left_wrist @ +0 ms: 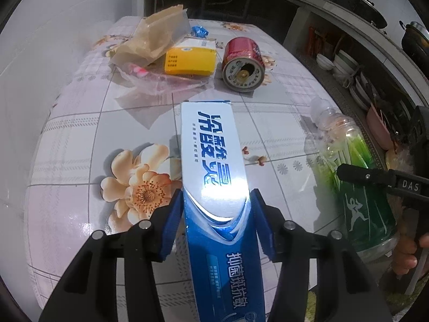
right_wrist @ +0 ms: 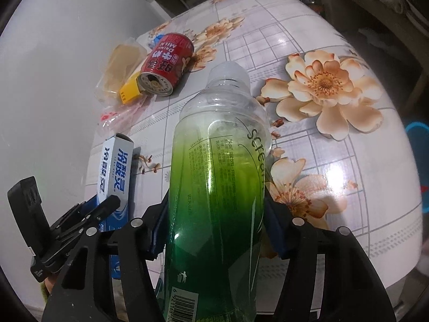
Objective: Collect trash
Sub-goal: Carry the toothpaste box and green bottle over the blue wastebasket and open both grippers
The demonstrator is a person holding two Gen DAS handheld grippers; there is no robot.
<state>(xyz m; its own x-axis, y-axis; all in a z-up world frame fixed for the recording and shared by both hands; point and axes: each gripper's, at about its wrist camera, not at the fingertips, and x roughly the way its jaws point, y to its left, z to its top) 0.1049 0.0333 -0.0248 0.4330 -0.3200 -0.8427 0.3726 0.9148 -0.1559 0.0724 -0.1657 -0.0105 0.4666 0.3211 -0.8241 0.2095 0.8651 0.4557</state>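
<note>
My left gripper (left_wrist: 217, 214) is shut on a blue and white toothpaste box (left_wrist: 211, 155), held over the flowered table (left_wrist: 80, 187). My right gripper (right_wrist: 214, 225) is shut on a green plastic bottle (right_wrist: 214, 187) with a clear cap end; the bottle also shows in the left wrist view (left_wrist: 356, 187), and the box shows in the right wrist view (right_wrist: 115, 166). On the table farther off lie a red drink can (left_wrist: 242, 64) on its side, a yellow box (left_wrist: 190, 60), a brown paper bag (left_wrist: 152, 37) and a clear plastic wrapper (left_wrist: 161, 80).
A small blue scrap (left_wrist: 199, 30) lies behind the yellow box. Shelves with bowls and dishes (left_wrist: 346, 64) stand to the right of the table. A white wall (left_wrist: 40, 53) borders the table's left side.
</note>
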